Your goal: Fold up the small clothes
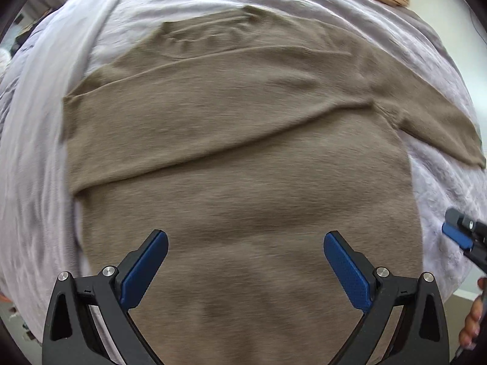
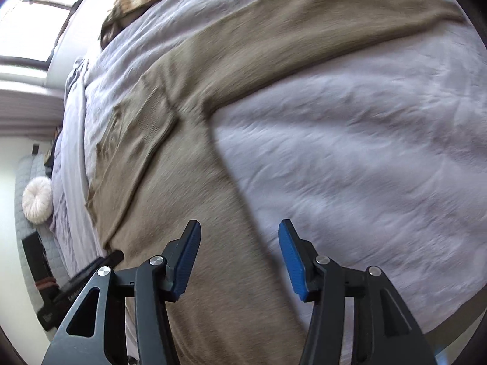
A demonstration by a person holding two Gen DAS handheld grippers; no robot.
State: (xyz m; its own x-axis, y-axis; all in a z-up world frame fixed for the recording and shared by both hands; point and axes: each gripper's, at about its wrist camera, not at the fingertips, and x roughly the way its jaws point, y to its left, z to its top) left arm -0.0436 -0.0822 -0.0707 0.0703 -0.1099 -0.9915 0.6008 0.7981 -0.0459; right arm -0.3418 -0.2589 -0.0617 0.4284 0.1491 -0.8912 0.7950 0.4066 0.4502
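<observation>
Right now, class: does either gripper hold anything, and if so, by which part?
Nothing is held. The left gripper and right gripper are both open above the tan sweater, gripping no fabric.

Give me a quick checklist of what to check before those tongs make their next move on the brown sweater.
1. Left tongs open and empty: ok.
2. Right tongs open and empty: ok.
3. Tan knitted sweater lying flat on the pale lilac bedsheet: ok.
4. One sleeve folded across the body: ok.
5. Other sleeve folded in: not ok, it lies stretched out.
6. Sweater's bottom hem straight: cannot tell, out of view.
</observation>
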